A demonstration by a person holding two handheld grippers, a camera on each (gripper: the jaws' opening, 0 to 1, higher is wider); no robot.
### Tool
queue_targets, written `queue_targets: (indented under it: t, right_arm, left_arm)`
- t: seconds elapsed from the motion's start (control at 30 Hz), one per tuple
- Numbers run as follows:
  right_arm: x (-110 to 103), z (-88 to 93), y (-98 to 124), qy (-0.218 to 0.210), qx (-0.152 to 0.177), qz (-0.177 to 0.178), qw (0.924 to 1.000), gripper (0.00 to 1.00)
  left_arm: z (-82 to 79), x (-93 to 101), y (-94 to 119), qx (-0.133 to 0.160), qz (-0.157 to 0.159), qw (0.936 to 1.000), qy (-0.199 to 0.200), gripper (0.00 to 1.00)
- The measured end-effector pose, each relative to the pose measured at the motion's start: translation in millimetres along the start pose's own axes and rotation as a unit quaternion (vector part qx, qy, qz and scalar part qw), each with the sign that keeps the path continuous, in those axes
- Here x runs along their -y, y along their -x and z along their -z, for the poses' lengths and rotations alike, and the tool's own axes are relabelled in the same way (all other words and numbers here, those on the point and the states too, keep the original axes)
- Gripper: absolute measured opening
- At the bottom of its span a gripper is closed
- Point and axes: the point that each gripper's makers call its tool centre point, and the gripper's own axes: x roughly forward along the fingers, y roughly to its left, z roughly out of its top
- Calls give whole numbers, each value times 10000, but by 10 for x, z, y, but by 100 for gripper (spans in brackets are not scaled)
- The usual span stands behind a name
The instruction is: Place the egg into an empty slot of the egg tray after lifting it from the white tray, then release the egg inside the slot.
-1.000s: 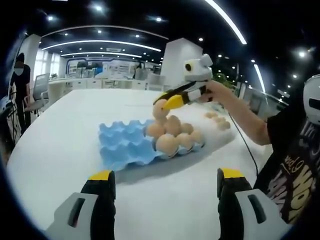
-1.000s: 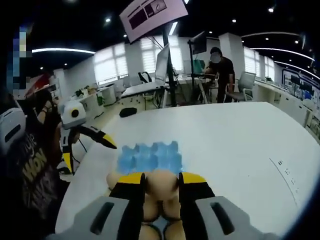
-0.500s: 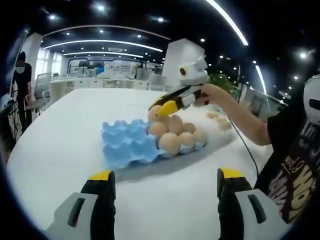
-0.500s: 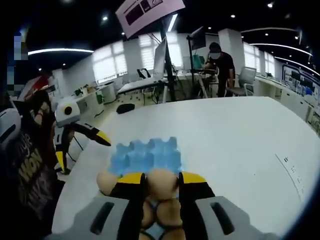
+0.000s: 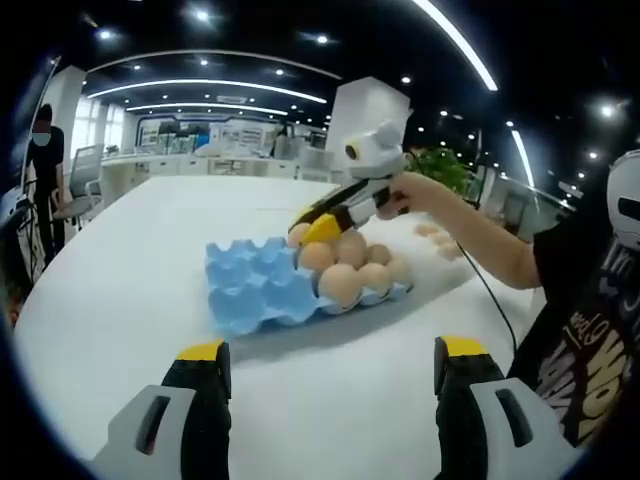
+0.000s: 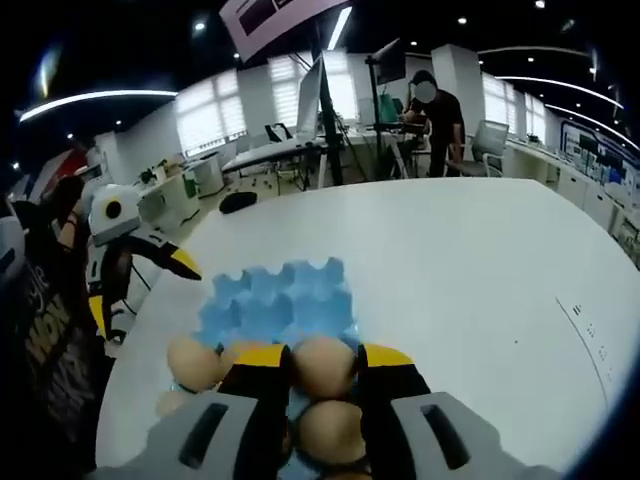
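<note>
Right gripper (image 6: 322, 368) clamped on an egg (image 6: 323, 364) over the blue egg tray (image 6: 275, 300); left gripper (image 5: 325, 358) wide open at 6 o'clock.

The egg (image 6: 323, 366) is tan and smooth, held upright between the two yellow-tipped jaws of the right gripper (image 6: 323, 362), low at the 6 o'clock edge of the right gripper view. In the left gripper view the same egg (image 5: 299, 235) sits at the jaw tips, directly over the egg tray (image 5: 250, 292).

The egg tray (image 6: 275, 300) is light blue moulded pulp and lies flat on the white table. Its empty slots lie at 12 o'clock from the held egg in the right gripper view. Tan eggs fill the slots at 9 o'clock and 6 o'clock of the held egg. In the left gripper view the filled slots occupy the tray's 3 o'clock half.
</note>
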Motion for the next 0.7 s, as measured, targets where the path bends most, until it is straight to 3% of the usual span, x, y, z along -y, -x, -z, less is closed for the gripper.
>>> queue_targets:
  t: [0.4,0.7]
  right_arm:
    - [-47,13,76,34,92,-19,9999,28]
    - [-45,-1,299,60,232,28,9997,28]
  left_arm:
    - [-38,42,-30,2,59,10000,-61,85]
    - [-62,71,-45,3,49,10000,-81,85]
